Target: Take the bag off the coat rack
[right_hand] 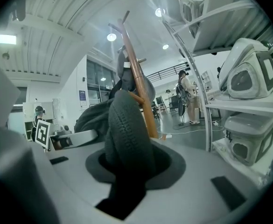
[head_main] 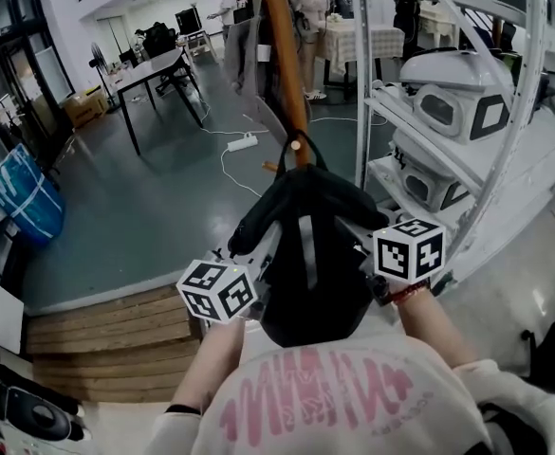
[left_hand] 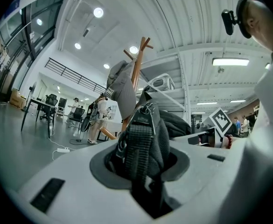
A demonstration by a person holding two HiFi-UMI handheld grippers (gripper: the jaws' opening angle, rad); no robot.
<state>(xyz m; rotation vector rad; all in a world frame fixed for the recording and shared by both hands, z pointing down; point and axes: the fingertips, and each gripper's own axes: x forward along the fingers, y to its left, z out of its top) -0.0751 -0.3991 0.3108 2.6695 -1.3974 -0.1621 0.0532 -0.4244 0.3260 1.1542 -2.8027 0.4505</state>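
1. In front of the person's chest, just on the near side of the pole, hangs the black fabric backpack (head_main: 305, 245). Its long axis is roughly upright and it sits squarely between the two grippers.
2. The bag's top comes right up to a pale-tipped wooden peg (head_main: 296, 144) low on the tall brown wooden coat rack (head_main: 285, 55). It looks hooked there, though I can't say so for certain.
3. The left gripper (left_hand: 141, 171) has its jaws drawn in, though not fully shut, and pinched on a black ribbed webbing strap (left_hand: 138, 141) at the bag's left side.
4. The right gripper (right_hand: 127, 171) is set the same way, clamped on a thick padded dark shoulder strap (right_hand: 127, 125) at the bag's right side.
5. The peg lies farther off and higher than both grippers, about midway between them, so neither hand is nearer. To my eye, freeing the bag calls for raising it along its upright axis, then drawing it to the near side.
6. Both forearms reach forward side by side, and the grippers point about level toward the pole.
7. Farther out, a grey garment (head_main: 244, 55) hangs higher on the rack. White metal shelving (head_main: 364, 83) stands just right of the right gripper, which leaves little room for a swing that way.
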